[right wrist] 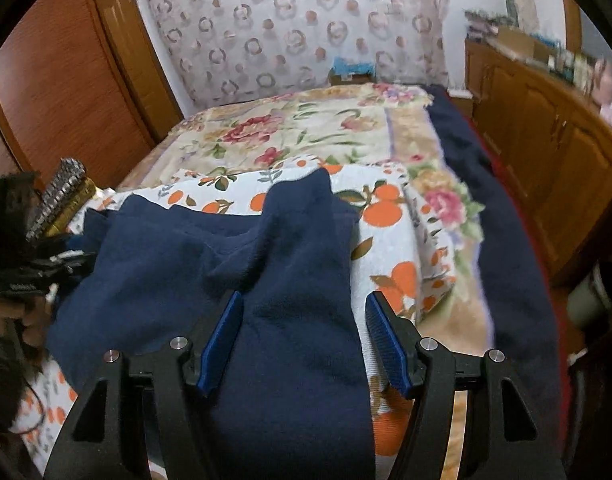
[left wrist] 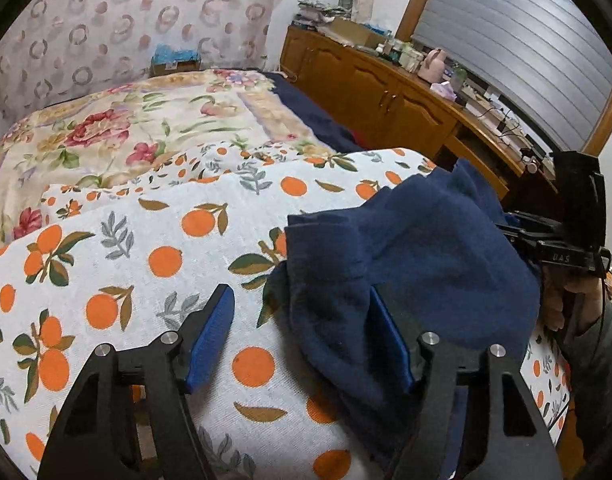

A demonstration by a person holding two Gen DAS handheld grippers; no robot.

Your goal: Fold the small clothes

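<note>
Left wrist view: navy garment (left wrist: 418, 256) lies rumpled on the orange-print cloth (left wrist: 145, 248) that covers the near part of the bed, to the right of centre and close to the camera. Left gripper (left wrist: 301, 320) stands wide; its right pad sits against the garment's near-left edge, left pad over bare cloth, nothing pinched. Fabric is heaped, with a flap turned over on the left and a peak at the far right. No clean fold edges visible; judged early in the fold, or between folds. The other tool, held in a hand (left wrist: 562, 308), shows at the right edge beside the garment. Right wrist view: same garment (right wrist: 233, 264) fills the near centre. Right gripper (right wrist: 303, 322) is wide too, jaws straddling a long lobe of fabric without pressing it. That lobe runs near to far, ending in a point at the far end towards the floral bedspread (right wrist: 306, 132); a second mass spreads left. Long axis judged roughly near-far in this view, slightly tilted. Remaining: flatten, square up, fold over. Some blur at the right.
</note>
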